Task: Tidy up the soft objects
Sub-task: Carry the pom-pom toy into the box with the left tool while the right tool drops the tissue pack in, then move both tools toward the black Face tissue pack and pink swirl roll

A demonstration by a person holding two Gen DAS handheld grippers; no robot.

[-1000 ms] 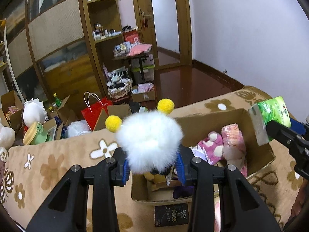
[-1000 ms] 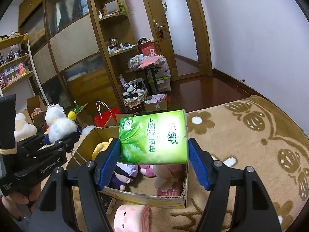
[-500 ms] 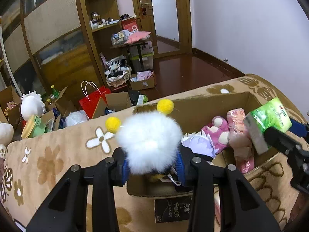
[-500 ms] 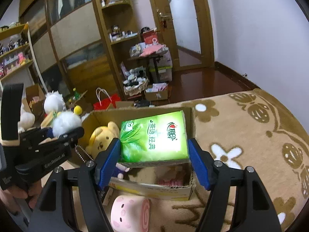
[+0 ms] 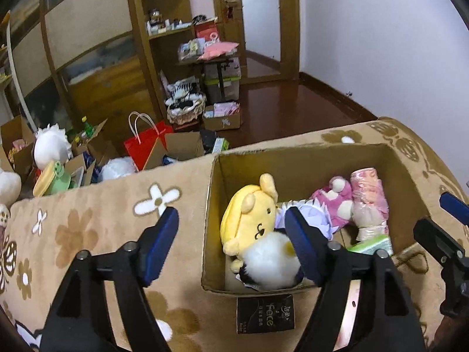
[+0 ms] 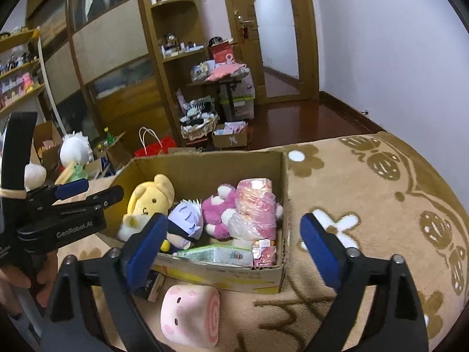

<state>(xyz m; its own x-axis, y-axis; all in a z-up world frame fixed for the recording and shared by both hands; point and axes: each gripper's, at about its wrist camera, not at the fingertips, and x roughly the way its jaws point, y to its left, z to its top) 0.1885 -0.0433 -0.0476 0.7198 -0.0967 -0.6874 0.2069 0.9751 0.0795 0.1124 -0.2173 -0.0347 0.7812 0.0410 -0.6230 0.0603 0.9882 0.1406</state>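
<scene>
Both grippers stood open and empty over the cardboard box (image 6: 205, 164) of soft toys.

The left gripper (image 5: 231, 243) had its blue pads spread wide, one over the flowered beige blanket (image 5: 96, 220), the other over the box's near left corner; nothing lay between them. The right gripper (image 6: 231, 239) was likewise spread wide, holding nothing. Inside the box, the white fluffy plush (image 5: 269, 264) lay at the near left corner, touching the yellow dog plush (image 5: 252, 214). The green tissue pack (image 6: 217, 253) lay flat against the near wall. A lavender-haired doll (image 6: 186, 220), a pink bear plush (image 6: 218, 211) and a pink plastic-wrapped pack (image 6: 255, 208) filled the rest. A pink roll-shaped plush (image 6: 190, 314) sat on the blanket, just outside the box's near wall.
</scene>
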